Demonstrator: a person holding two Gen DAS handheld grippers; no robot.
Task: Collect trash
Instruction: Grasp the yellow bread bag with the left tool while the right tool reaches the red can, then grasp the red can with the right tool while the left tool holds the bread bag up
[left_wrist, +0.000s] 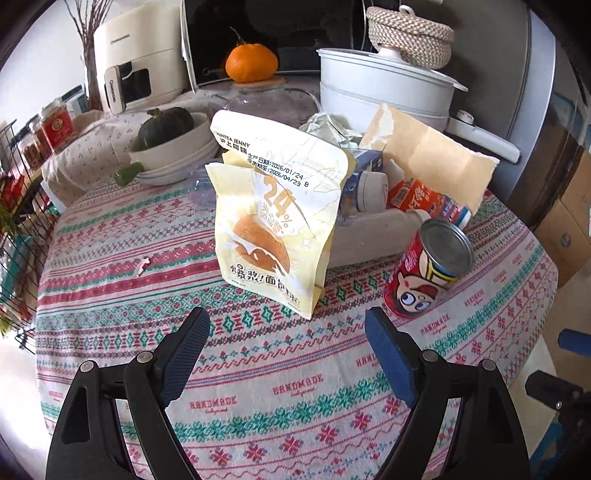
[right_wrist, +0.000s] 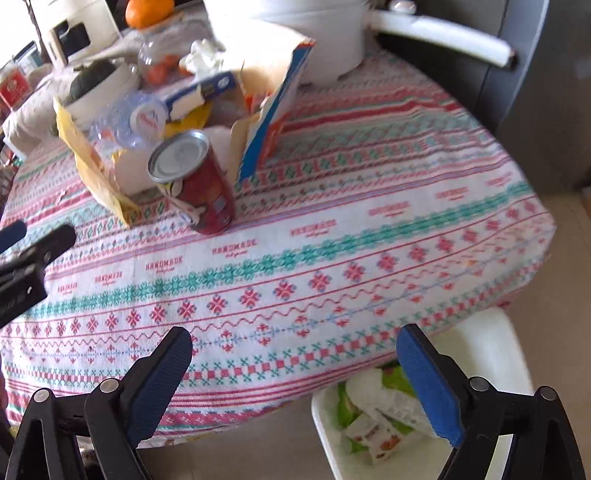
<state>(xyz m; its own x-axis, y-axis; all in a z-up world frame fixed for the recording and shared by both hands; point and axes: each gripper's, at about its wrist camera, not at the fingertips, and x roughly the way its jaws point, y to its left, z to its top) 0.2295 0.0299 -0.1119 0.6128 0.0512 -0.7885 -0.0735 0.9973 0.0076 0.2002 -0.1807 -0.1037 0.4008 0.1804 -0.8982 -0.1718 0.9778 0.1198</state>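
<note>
Left gripper, jaws spread and empty, faced the upright bread bag straight ahead, nearer than the right gripper, also spread empty.

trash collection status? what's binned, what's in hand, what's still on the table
Done: a few wrappers already lie in the white bin beside the table. In hand: nothing; left gripper and right gripper are both open and empty. Left: the bread bag, the red can, the torn carton and the crushed bottle remain on the tablecloth. The left gripper faces the bread bag.
</note>
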